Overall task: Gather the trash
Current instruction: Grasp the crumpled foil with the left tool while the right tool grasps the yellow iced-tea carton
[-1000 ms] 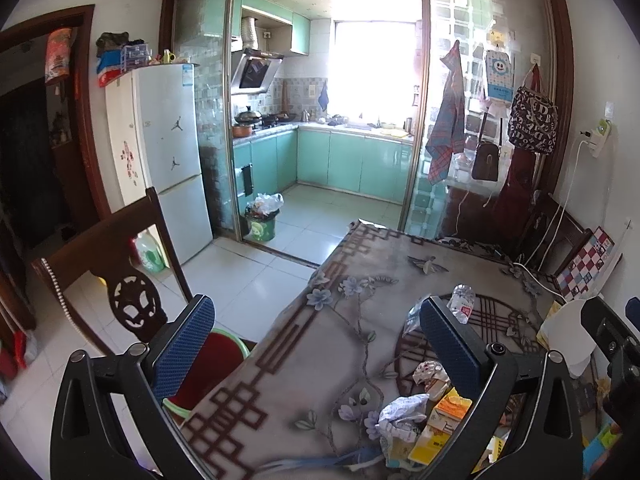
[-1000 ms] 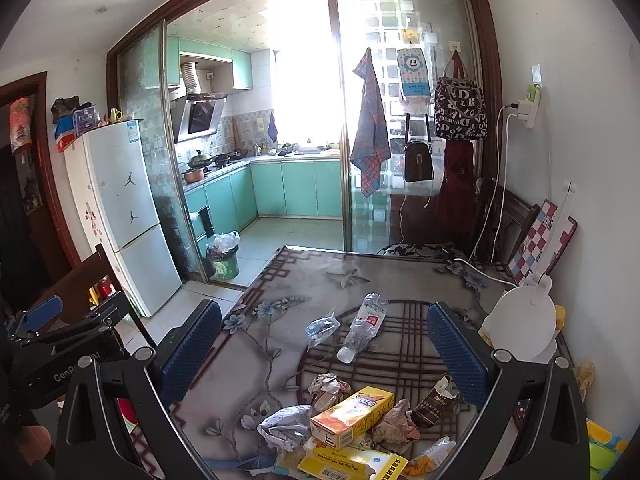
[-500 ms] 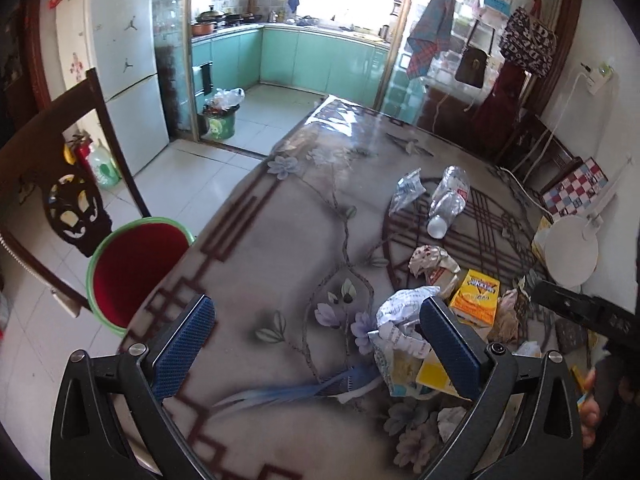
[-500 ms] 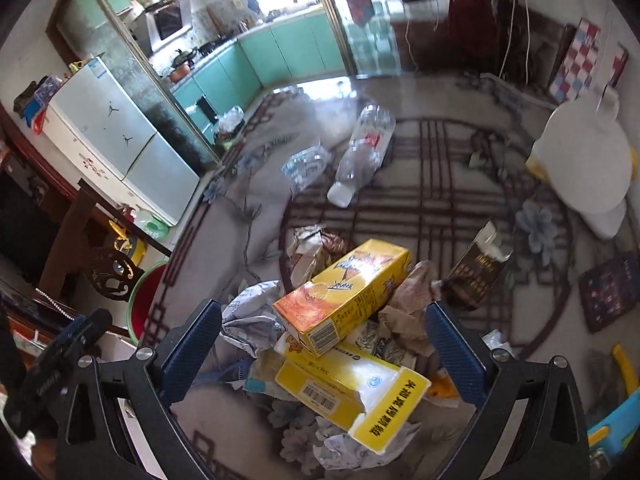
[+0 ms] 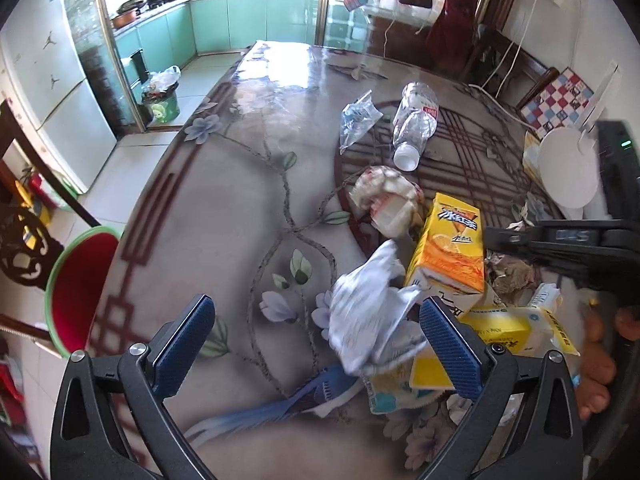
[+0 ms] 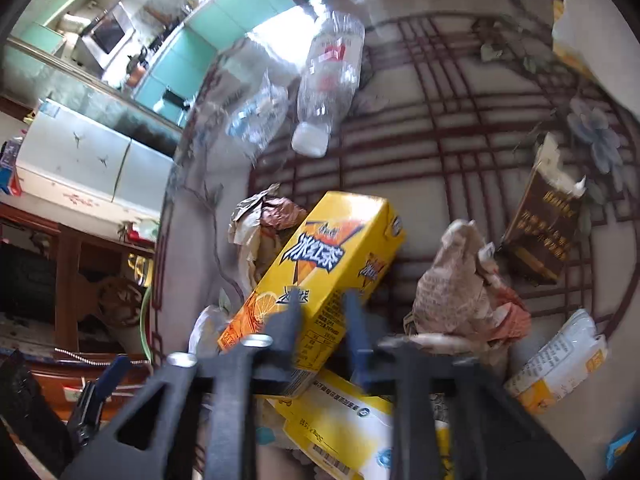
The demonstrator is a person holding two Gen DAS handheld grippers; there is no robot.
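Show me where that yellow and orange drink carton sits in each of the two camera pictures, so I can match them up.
Left wrist view: the drink carton lies right of centre, beside the crumpled white paper.
Right wrist view: the drink carton lies at centre, slanted, its near end between the closed fingers of the right gripper.
Shared landmark: the clear plastic bottle lying on the table beyond it, white cap toward the carton.

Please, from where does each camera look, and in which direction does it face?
Left wrist: on the left gripper, angled down over the table toward the kitchen; its open blue-padded fingers show, plus the right gripper and a hand at the right edge.
Right wrist: on the right gripper, steeply down at the trash; its jaws, just closed, stand at the yellow tea carton; grip unclear.
Shared: the yellow tea carton, the plastic bottle, the fridge.
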